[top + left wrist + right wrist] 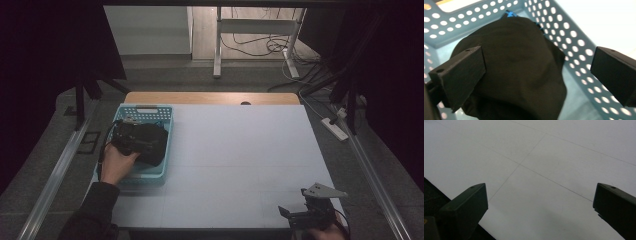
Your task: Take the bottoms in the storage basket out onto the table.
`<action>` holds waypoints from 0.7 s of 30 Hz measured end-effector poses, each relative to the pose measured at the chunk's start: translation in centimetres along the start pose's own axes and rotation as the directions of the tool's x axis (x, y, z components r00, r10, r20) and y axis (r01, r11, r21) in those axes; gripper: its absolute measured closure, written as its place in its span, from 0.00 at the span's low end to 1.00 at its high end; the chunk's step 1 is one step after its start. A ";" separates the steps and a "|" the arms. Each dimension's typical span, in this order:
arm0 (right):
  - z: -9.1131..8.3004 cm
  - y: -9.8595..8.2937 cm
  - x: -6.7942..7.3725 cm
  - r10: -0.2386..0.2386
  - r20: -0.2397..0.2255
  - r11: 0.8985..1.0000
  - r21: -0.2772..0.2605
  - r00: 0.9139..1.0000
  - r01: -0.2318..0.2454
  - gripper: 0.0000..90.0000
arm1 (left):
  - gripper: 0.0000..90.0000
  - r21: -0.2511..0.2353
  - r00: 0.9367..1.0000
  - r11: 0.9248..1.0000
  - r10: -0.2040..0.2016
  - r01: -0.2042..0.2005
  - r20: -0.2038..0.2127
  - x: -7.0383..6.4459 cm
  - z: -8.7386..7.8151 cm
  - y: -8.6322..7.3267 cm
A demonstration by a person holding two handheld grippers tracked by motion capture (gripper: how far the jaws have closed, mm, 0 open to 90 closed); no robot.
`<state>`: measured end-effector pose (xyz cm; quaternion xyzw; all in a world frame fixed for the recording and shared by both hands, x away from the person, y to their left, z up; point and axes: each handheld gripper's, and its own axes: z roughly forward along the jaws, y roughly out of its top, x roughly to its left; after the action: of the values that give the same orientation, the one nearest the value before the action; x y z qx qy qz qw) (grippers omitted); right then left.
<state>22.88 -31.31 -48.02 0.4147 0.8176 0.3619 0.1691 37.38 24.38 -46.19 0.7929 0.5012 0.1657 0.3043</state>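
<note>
Item: black cloth (519, 67), bundled inside the perforated blue basket (162, 122) at the table's (240, 150) left edge, close against the basket's walls. Left claw (537, 72): jaws spread wide, poised over the cloth, one jaw touching it. Right claw (540, 205): jaws apart, holding nothing, near the table's front right edge. Broad bare white surface lies between them.
</note>
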 end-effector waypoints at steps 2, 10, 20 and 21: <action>0.0 0.0 0.0 -0.002 0.000 1.000 0.001 1.000 0.002 0.00 | 0.00 0.011 1.000 1.000 -0.007 0.007 -0.011 0.3 0.3 0.0; 0.0 0.0 0.1 -0.011 0.001 1.000 0.005 1.000 0.011 0.01 | 0.00 0.042 0.998 0.998 -0.045 0.047 -0.040 1.7 1.7 0.1; 0.0 0.0 0.1 -0.012 0.001 1.000 0.006 1.000 0.012 0.01 | 0.00 0.121 0.997 0.990 -0.067 0.072 -0.046 2.9 3.7 0.2; 0.0 0.0 0.1 -0.013 0.001 1.000 0.006 1.000 0.013 0.01 | 0.00 0.129 0.997 0.989 -0.070 0.075 -0.044 3.0 3.9 0.2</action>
<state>22.83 -31.17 -48.03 0.4102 0.8213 0.3579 0.1705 41.04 25.79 -49.18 0.7889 0.5455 0.1370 0.2475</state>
